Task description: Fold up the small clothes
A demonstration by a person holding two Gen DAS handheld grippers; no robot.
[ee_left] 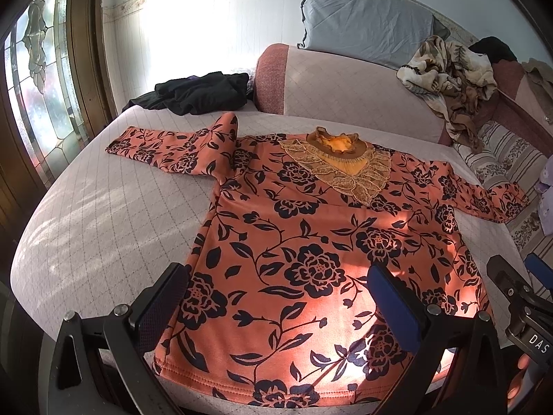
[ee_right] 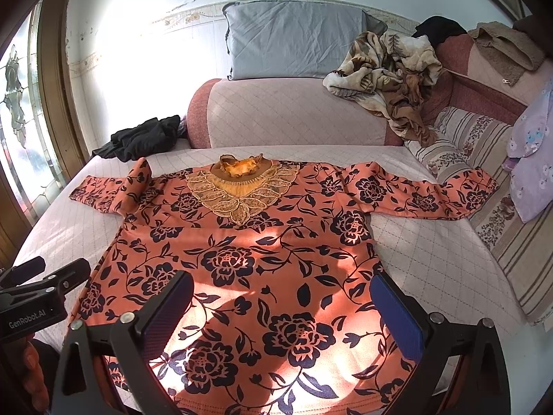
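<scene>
Up at the back, a grey pillow (ee_right: 293, 38) leans against the white wall (ee_right: 145, 27), perched on a long pink bolster (ee_right: 293, 114) that runs across the quilted bed (ee_left: 103, 214). On the left, a heap of black clothing (ee_left: 204, 93) sits by the bolster's end. Over to the right, a crumpled brown floral blanket (ee_right: 390, 69) spills down the bolster. A striped cushion (ee_right: 490, 186) lies along the right side, with a lilac flowered cloth (ee_right: 532, 159) on it. Far left, sunlight pours through a stained-glass window (ee_left: 38, 79) in a wooden frame.
</scene>
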